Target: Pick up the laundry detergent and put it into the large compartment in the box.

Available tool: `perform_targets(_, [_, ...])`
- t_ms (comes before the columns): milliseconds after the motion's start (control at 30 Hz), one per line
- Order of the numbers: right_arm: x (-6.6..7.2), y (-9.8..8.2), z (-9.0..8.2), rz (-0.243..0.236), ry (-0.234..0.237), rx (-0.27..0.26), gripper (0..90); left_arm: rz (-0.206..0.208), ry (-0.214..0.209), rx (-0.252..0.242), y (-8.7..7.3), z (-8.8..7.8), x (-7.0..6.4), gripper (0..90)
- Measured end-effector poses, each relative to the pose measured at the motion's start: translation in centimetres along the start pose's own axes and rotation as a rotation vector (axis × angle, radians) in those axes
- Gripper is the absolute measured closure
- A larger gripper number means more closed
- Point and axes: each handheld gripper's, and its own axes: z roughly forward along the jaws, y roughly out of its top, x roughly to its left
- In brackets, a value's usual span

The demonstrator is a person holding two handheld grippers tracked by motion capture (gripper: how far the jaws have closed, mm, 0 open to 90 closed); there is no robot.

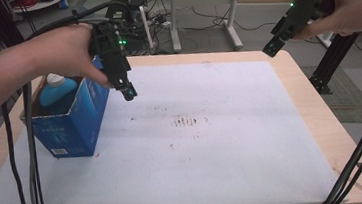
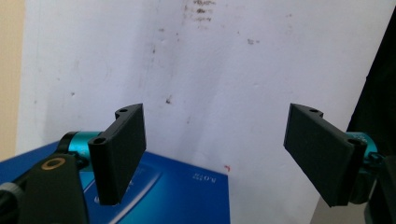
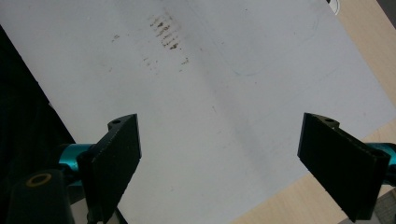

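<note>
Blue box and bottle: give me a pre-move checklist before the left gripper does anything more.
1. Left gripper jaws open with nothing between them: ok.
2. Blue box standing upright on the white mat, top open: ok.
3. Bottle sitting inside the box, cap up: ok.
4. Left gripper lined up over the bottle: not ok, it hangs beside the box's right edge, over the mat.
5. Right gripper open and well away from the box, above the table's far right corner: ok.
6. Whether the bottle sits loose in the box: cannot tell.

Right gripper [image 3: 219, 154] fingers wide apart above stained white mat [image 3: 224, 84].
</note>
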Motion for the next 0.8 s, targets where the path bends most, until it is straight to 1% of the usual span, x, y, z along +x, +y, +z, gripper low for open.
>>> perform_targets(67, [0.0, -0.1, 0.0, -0.003, 0.001, -0.002, 12.6, 0.006, -0.002, -0.006, 0.8, 0.5, -0.3, 21.1])
perform_targets(100, [0.0, -0.1, 0.0, -0.003, 0.001, -0.002, 12.6, 0.006, -0.002, -0.006, 0.8, 0.5, -0.3, 21.1])
perform_targets(167, [0.0, -0.2, 0.1, -0.003, 0.001, 0.002, 12.6, 0.011, -0.009, -0.008, 1.3, 0.9, -0.4, 21.1])
perform_targets(233, [0.0, -0.3, 0.2, -0.001, 0.001, 0.003, 12.6, 0.014, -0.004, -0.007, 1.7, 1.2, -0.7, 21.1])
perform_targets(333, [0.1, -0.5, 0.3, 0.001, 0.001, 0.001, 12.6, 0.021, -0.009, -0.002, 2.2, 1.8, -0.9, 21.1])
perform_targets(533, [0.2, -0.6, 0.2, 0.001, 0.0, -0.003, 12.6, 0.025, -0.01, -0.006, 2.5, 1.9, -0.9, 21.1])
perform_targets(800, [0.2, -0.7, 0.3, 0.001, -0.001, 0.002, 12.6, 0.017, -0.008, -0.001, 2.3, 1.7, -0.8, 21.1])
